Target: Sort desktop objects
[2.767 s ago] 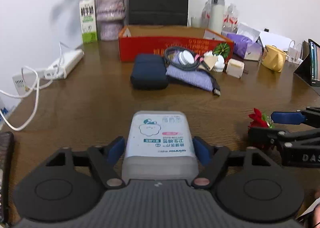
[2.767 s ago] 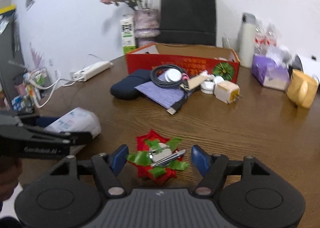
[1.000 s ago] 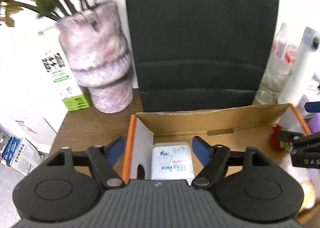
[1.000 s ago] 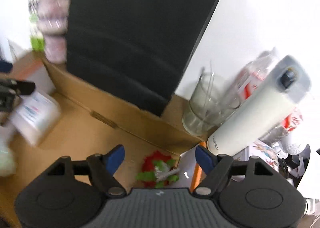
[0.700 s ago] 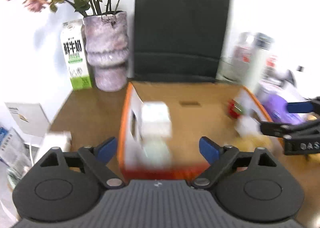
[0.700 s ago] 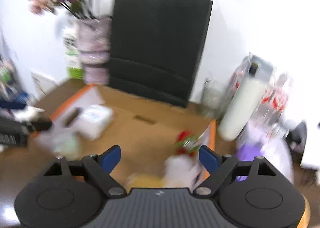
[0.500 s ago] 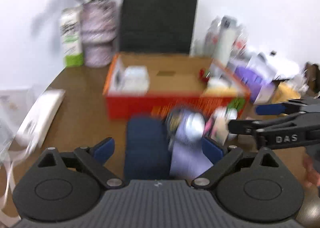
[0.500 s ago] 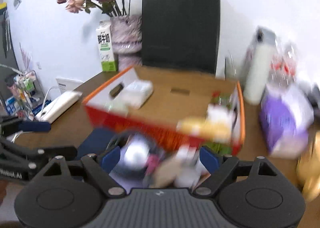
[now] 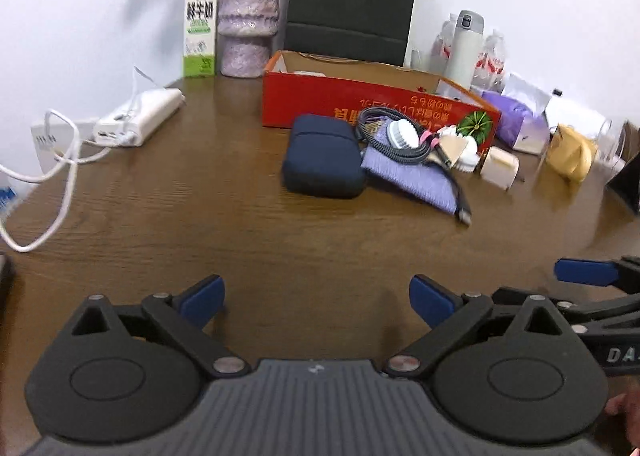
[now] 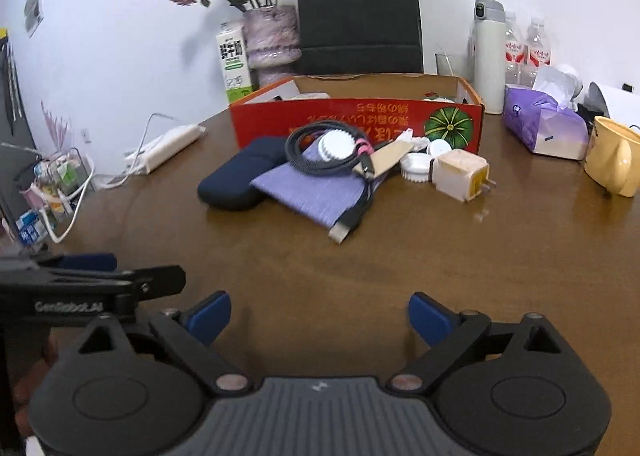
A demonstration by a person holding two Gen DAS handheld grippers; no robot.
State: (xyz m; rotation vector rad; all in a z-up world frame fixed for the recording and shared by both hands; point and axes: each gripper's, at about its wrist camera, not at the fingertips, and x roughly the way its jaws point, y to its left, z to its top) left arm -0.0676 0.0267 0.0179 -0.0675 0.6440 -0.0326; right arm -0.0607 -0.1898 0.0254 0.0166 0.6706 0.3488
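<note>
both tongs, left (image 9: 316,298) and right (image 10: 319,314), empty and opening wide; dark-blue oblong fabric pouch (image 10: 236,180) at 12 o'clock, likely next for red cardboard box (image 10: 356,118).

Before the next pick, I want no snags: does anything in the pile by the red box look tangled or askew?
Yes. The black cable is looped around a white round brush and trails across the purple cloth, its plug end hanging past the cloth's edge. Lifting one may drag the others.
</note>
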